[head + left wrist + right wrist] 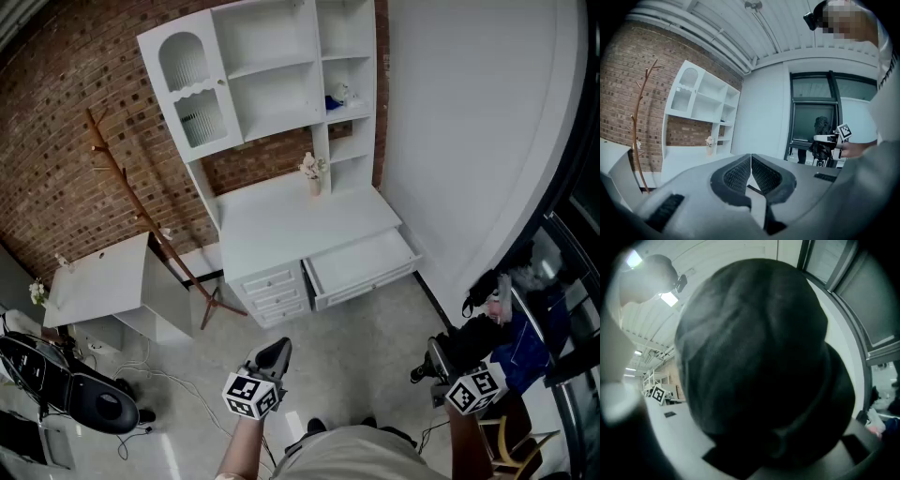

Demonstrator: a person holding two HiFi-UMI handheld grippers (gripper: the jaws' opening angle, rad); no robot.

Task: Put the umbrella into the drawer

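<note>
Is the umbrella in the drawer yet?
Not yet. Done: the drawer is already pulled open. In hand: the right gripper holds the black umbrella, away from the desk. Still to do: carry it over and lay it inside. The left gripper is shut and empty.

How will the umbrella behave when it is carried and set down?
The umbrella looks like a folded bundle of soft dark fabric, so its surface probably yields under the right gripper. Its rounded shape may let it roll in the open drawer. It seems light, since one gripper carries it.
</note>
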